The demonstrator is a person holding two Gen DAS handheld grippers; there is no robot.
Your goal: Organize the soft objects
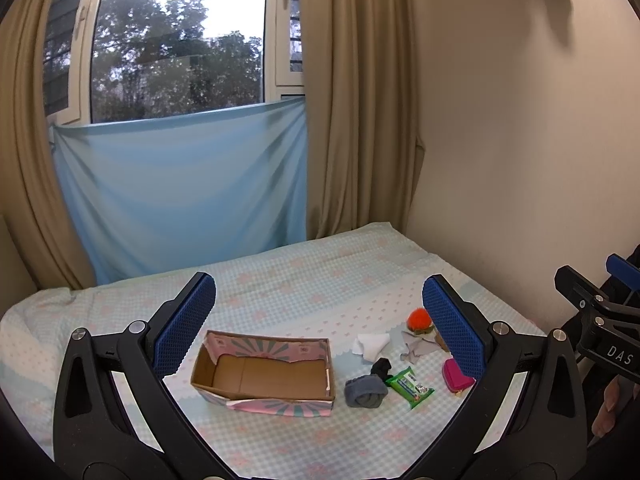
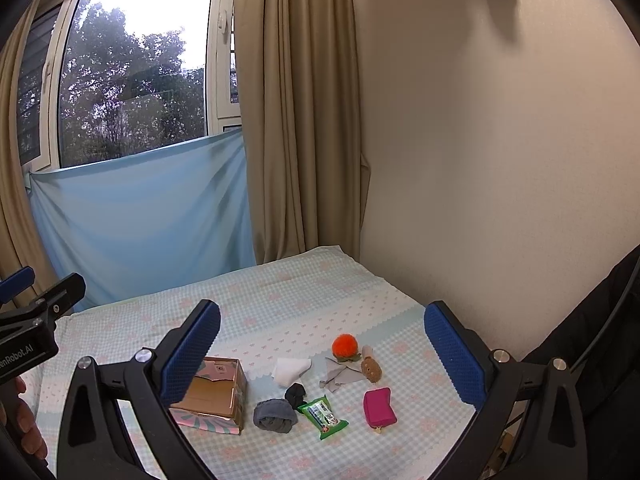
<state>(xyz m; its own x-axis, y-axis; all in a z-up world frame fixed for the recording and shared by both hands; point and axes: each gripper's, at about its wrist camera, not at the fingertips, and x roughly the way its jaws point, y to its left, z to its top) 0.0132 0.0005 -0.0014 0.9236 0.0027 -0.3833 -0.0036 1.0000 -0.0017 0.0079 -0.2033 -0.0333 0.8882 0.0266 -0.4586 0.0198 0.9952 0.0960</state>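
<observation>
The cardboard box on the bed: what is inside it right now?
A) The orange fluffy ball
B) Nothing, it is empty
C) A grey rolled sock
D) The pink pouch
B: the cardboard box shows only its bare brown bottom, while the grey sock, pink pouch and orange ball all lie on the bed beside it.

"DAS" stands on the right gripper [image 1: 618,354]; "enRobot.AI", cut off, on the left gripper [image 2: 16,354].
</observation>
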